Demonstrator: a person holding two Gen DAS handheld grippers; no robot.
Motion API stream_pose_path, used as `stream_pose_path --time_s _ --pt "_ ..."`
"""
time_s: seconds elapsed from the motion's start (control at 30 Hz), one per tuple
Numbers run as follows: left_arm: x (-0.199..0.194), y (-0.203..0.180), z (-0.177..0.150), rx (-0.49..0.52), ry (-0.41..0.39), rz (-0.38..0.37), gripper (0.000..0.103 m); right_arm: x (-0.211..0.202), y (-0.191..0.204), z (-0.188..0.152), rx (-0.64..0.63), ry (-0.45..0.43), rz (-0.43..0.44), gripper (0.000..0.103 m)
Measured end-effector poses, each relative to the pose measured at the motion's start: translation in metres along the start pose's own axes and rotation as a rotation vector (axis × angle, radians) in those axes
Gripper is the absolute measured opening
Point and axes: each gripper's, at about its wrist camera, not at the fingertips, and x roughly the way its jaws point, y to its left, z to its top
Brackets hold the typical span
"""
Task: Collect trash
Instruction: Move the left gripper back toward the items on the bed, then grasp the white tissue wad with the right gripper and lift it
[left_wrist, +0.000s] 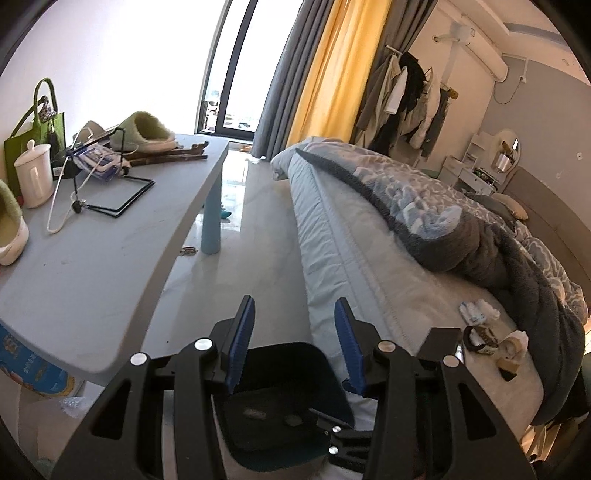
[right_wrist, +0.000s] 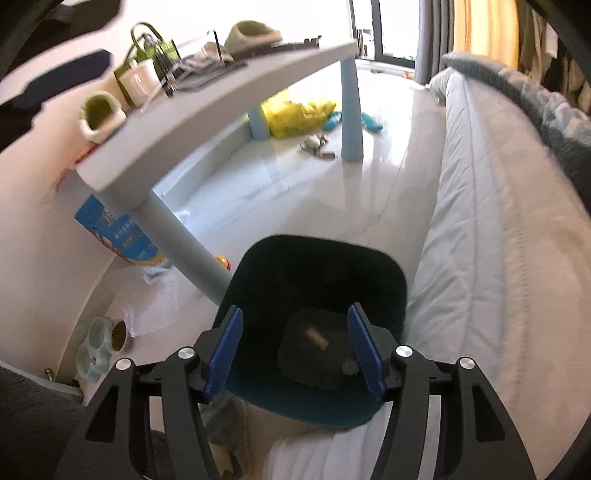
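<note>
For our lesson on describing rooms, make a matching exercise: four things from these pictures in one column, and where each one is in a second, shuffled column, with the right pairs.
Things
1. bin
2. slipper
3. yellow bag
4. tape roll

Places
A. on the bed
B. on the floor under the table
C. on the floor between table and bed
D. on the tabletop

Pairs: 1-C, 2-D, 3-B, 4-A

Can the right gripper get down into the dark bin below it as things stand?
Probably yes: the right gripper hangs over the bin, jaws open and empty, the bin's mouth uncovered.
</note>
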Motion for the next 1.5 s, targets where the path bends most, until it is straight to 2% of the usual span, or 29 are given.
stream_pose_path --time_s 0.33,0.63,0.7,1.1,1.5 --pt "0.01 -0.047 0.003 0.016 -0.006 -0.047 0.056 -0.063 -0.042 -0.016 0.025 -0.108 -0.044 0.064" --pt "0.033 -0.096 -0.007 0.056 0.029 -0.099 0.06 -0.11 -0.081 -0.035 0.068 -0.185 -0.114 0.066" --pt "0.038 -0.104 -0.012 0.07 0.034 -0.104 0.062 -0.122 -0.09 -0.04 0.073 -0.205 -0.139 0.069" --pt "0.071 -0.155 -0.029 0.107 0.108 -0.155 0.065 -0.178 -0.156 -0.081 0.149 -0.288 -0.289 0.075" --pt "0.12 -0.211 -0.051 0.159 0.238 -0.189 0.066 -0.229 -0.242 -0.122 0.308 -0.37 -0.423 0.078"
